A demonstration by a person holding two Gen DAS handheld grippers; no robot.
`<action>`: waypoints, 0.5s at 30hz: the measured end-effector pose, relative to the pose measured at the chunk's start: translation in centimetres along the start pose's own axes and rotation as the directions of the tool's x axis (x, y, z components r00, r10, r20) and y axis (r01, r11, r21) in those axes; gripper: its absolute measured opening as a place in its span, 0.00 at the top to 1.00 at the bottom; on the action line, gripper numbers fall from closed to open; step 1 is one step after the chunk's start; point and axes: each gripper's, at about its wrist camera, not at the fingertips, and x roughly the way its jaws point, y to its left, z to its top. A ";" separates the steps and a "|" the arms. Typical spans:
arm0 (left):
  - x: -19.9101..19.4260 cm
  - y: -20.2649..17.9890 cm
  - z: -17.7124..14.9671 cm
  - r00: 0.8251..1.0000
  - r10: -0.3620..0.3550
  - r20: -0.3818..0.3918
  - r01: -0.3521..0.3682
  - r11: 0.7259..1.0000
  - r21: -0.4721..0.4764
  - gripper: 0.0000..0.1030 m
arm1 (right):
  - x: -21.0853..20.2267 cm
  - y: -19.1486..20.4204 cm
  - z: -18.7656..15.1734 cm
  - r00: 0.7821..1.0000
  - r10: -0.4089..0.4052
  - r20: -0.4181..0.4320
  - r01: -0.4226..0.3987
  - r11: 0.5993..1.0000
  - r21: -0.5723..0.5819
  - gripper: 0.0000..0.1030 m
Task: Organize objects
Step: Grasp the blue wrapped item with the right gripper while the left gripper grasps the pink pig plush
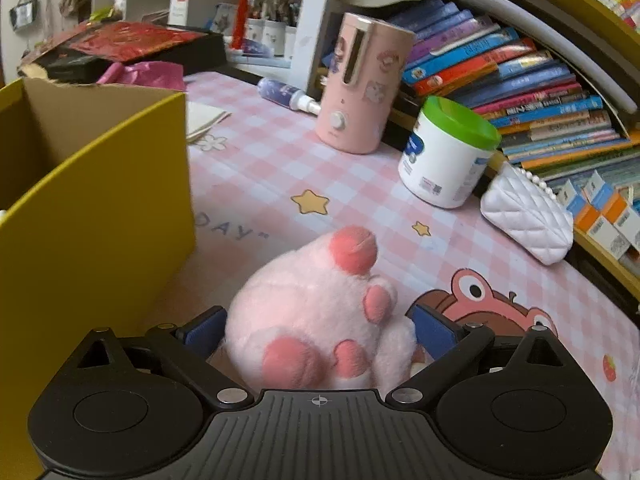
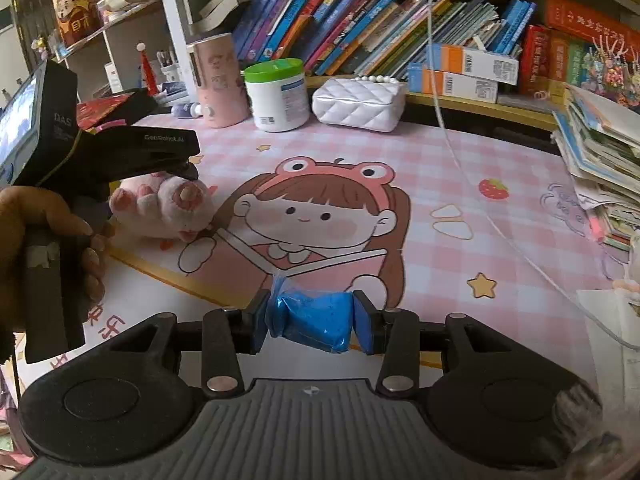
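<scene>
Pink plush paw (image 1: 316, 320) between left hand-held gripper (image 1: 320, 332) pads, beside yellow box (image 1: 100, 208).

Pink plush paw (image 1: 320, 320) on checked mat, blue clay packet (image 2: 316, 320) held aloft

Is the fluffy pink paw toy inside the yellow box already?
No, the pink paw toy sits between the left gripper fingers, beside the yellow box.

The left hand-held gripper (image 2: 176, 184), at nine o'clock in the right wrist view, carries "GenRobot.AI" on its black body and "DAS" on the housing behind. On the worktop's pink mat (image 1: 256, 184), letters "DAY" show at nine o'clock beside the yellow box (image 1: 100, 216).
</scene>
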 end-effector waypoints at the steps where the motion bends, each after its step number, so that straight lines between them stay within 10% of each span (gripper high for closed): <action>1: 0.1 0.0 0.0 1.000 -0.011 -0.004 0.011 1.000 -0.001 0.07 | -0.1 -0.2 0.0 1.000 -0.005 0.001 0.005 1.000 0.006 0.61; 7: -1.3 -0.2 0.0 0.997 -0.072 0.021 0.071 0.997 0.040 0.38 | -0.8 -0.5 -0.2 1.000 -0.025 0.007 0.025 1.000 0.016 0.61; 15: -8.9 -0.5 -1.8 0.978 -0.200 0.063 0.185 0.965 0.189 0.38 | -1.5 1.2 -0.3 1.000 -0.012 0.019 0.012 1.000 0.020 0.61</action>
